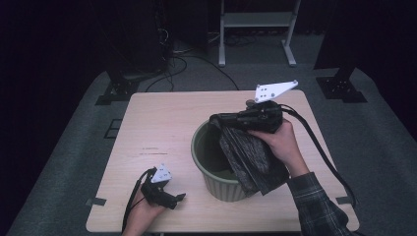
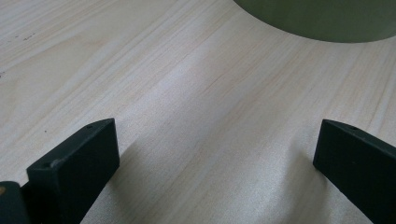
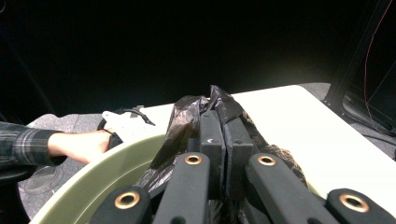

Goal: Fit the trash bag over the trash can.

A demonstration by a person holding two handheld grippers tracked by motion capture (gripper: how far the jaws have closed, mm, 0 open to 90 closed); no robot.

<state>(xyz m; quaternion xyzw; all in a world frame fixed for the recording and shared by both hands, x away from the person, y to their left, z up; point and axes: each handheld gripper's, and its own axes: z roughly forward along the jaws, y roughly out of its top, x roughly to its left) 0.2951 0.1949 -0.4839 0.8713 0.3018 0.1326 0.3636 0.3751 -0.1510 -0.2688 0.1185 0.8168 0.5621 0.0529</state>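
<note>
Right gripper view: the right tool [image 3: 223,122] is clamped tight on a bunched fold of a black plastic bag [image 3: 187,116], its two jaws pressed together with the film pinched between them and a crumpled peak sticking up past their tips. From the high view, that tool [image 1: 216,119] hangs over the rim of a green ribbed bin [image 1: 216,184] at about 1 o'clock on its mouth, and the bag [image 1: 251,157] drapes from it down across the bin's 3 o'clock side, part inside the mouth and part hanging over the outer wall. The bin stands on the table [image 1: 162,128] right of centre. At the table's 7 o'clock corner the left tool [image 1: 179,198] rests low on the wood with its jaws wide apart and nothing between them; in the left gripper view the bin's wall [image 2: 322,21] curves at 1 o'clock, well apart from those jaws. The bag looks thin, limp and very light, likely slippery where layers slide on each other, and easy to tear on the rim. A firm pinch near its open edge, gathering a single layer, would best let the free tool spread it over the bin.
</note>
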